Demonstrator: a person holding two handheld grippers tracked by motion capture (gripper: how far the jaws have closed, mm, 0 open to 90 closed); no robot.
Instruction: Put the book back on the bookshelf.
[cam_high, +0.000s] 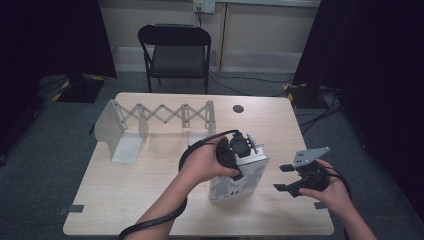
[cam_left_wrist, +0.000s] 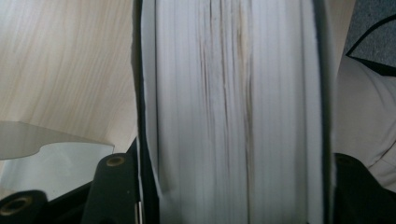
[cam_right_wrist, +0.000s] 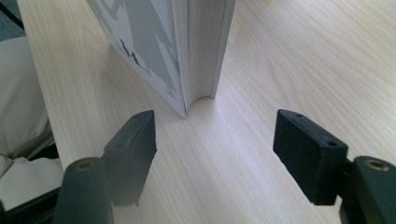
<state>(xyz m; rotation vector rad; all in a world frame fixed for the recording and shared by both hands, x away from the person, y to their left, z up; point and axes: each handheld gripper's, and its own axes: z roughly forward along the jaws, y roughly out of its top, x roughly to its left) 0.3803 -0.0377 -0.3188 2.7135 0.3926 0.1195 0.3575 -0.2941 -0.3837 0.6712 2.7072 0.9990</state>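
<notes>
The left gripper is straddling the top of a thick book, one jaw on each cover; whether the pads are pressing cannot be told. The book is standing upright near the worktop's front edge, right of centre, page block facing the left gripper view. The right gripper is hovering just beside it toward the front right corner, jaws spread with nothing between them. An expanding metal book rack is sitting by the pale wooden worktop's back left. A black folding chair is standing on grey carpet beyond.
</notes>
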